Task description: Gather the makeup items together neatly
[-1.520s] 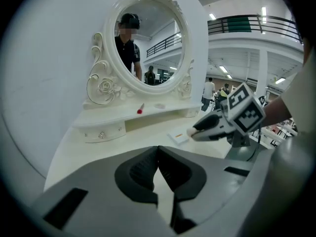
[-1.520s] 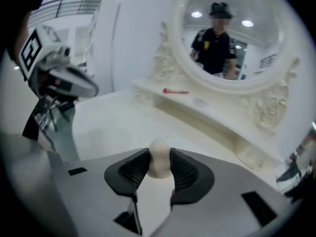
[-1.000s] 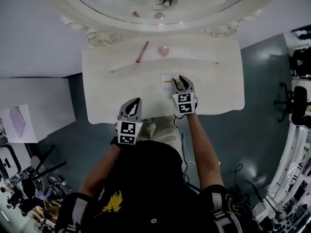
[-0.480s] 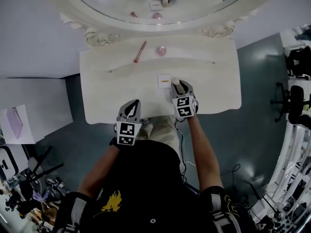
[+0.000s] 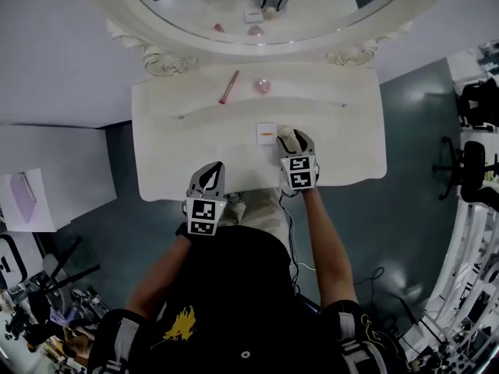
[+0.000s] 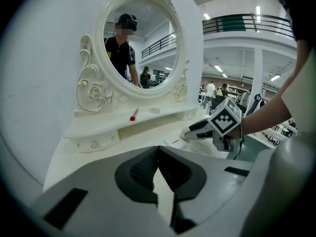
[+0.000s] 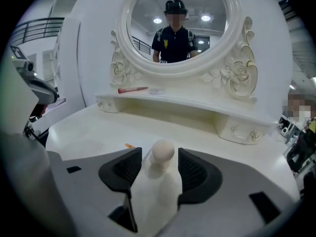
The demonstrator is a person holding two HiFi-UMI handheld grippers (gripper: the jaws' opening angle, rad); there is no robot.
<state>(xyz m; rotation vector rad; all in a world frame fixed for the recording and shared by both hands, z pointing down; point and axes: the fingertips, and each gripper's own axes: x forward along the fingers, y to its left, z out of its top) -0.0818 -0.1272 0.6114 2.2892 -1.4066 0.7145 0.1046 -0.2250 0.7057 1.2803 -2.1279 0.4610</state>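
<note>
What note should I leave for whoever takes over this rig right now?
The left gripper is shut and empty, at the table's front edge.
The right gripper has its fingers opening; the bottle stands between them on the table, beside the card.
The brush and the pink round item lie on the shelf, apart from those two.
Done: bottle set by the card.
Left: probably bring the brush and the pink round item down to them.

Left claw hangs near the body, elbow bent, jaws together. Right claw reaches forward, jaws opening around a pale knob-topped bottle.
</note>
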